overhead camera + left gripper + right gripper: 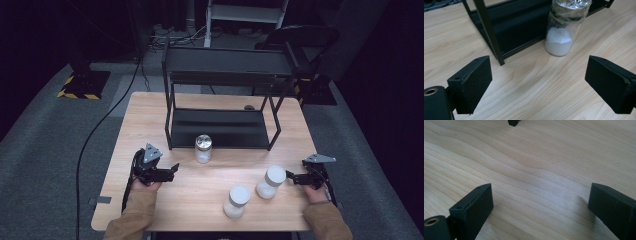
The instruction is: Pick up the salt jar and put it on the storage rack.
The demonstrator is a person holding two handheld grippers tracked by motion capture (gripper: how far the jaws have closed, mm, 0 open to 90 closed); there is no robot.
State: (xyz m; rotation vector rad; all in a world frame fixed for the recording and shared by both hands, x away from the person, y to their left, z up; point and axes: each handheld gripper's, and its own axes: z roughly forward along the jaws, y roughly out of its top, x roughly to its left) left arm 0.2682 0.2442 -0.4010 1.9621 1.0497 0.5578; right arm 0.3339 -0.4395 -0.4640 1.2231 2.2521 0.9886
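the left gripper (172,170), low on the table (150,115), has its jaws apart and empty, aimed at the foil-topped jar (203,148) of white powder standing just before the black rack (220,127). this looks like the approach; next it must advance to straddle the jar, then close. further right stand two white-lidded jars (237,201), then the right gripper (290,176), jaws apart over bare wood.

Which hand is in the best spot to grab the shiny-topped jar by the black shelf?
Left, probably. The left gripper has open jaws pointing at the foil-topped jar, with bare table between them. The right gripper sits beside a white-lidded jar, farther away.
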